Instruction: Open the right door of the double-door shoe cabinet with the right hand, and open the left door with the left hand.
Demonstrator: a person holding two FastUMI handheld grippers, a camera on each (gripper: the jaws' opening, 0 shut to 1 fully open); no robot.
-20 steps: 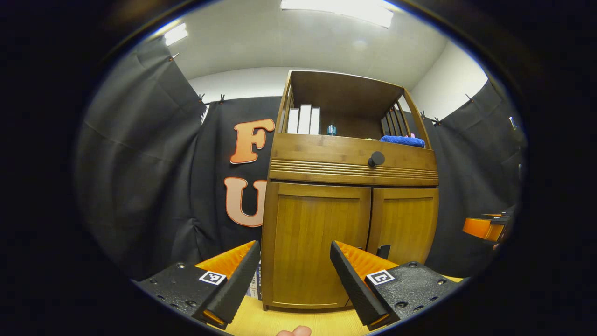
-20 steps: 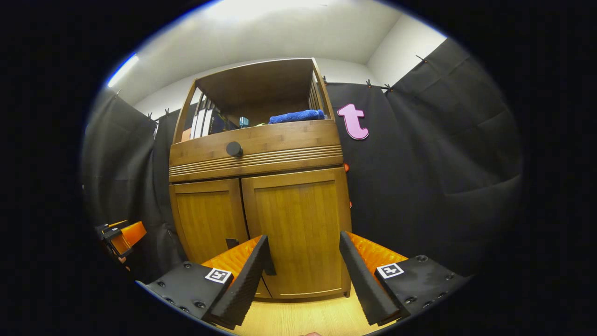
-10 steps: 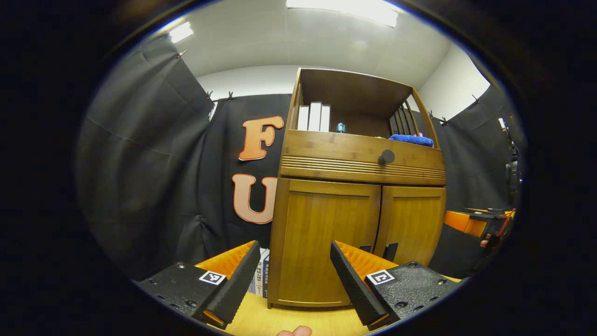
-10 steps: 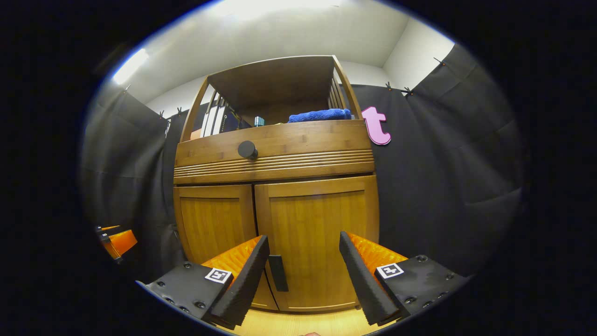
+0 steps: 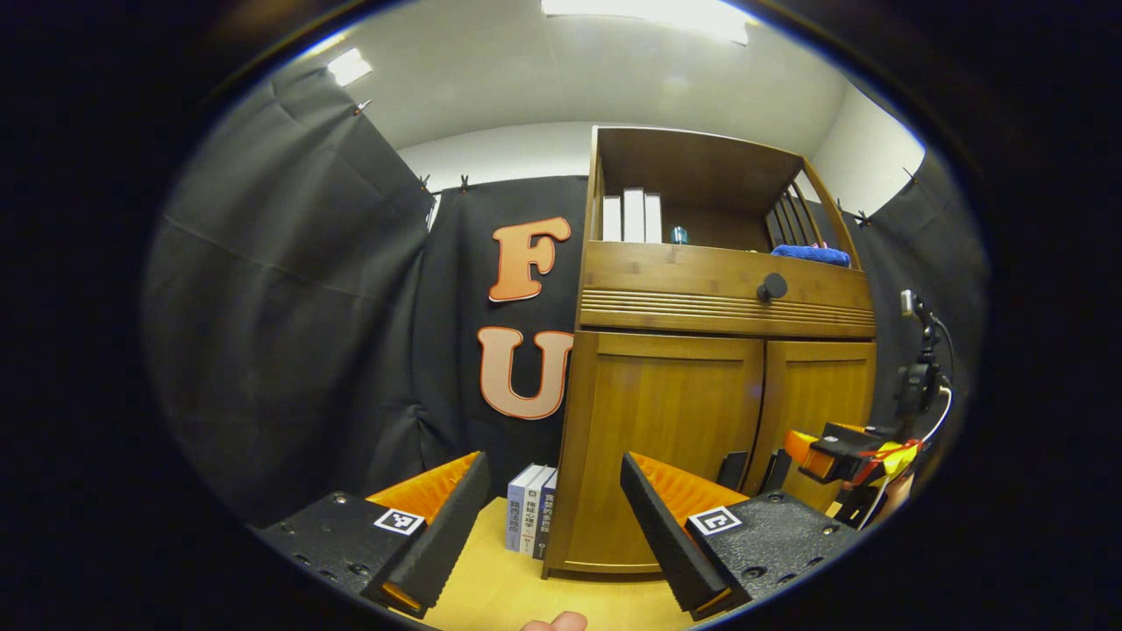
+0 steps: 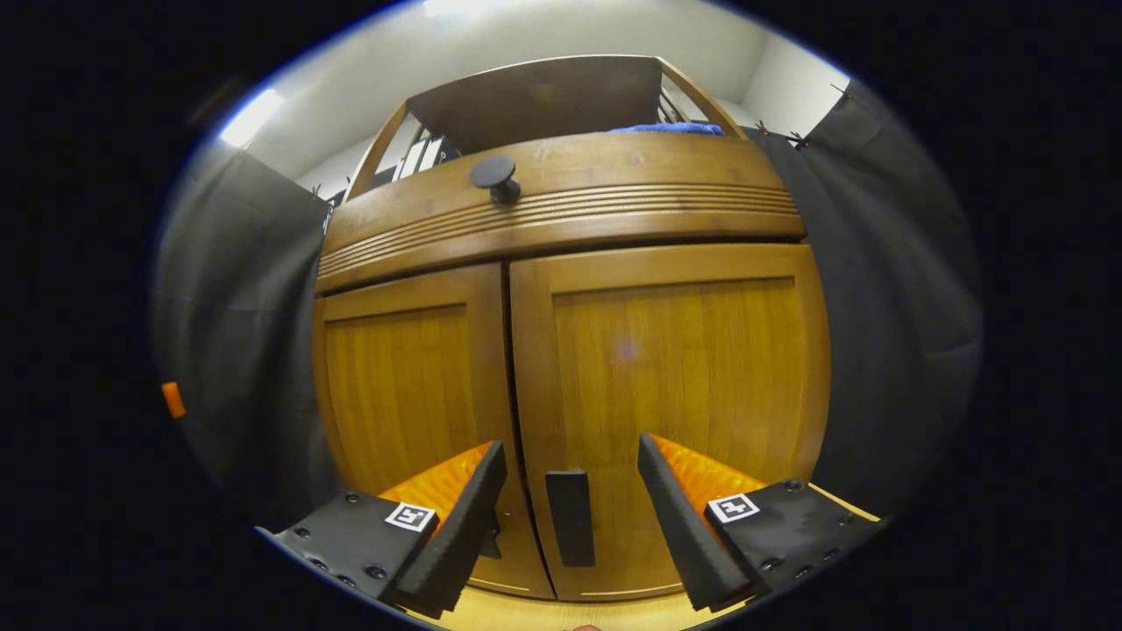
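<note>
The right door's handle (image 6: 570, 517) is framed between the spread fingers of the right gripper (image 6: 570, 513), untouched; the left gripper (image 5: 552, 517) is held open too.

A recording booth dressed up as a bit of home.

Black cloth (image 5: 289, 289) is clipped up as walls on every side of the wooden shoe cabinet (image 5: 701, 412), with white ceiling and strip lights (image 5: 649, 13) above it. On the cabinet's open shelf stand books (image 5: 631, 217) and a folded blue towel (image 5: 811, 254); more books (image 5: 531, 519) stand on the floor just left of it.
</note>
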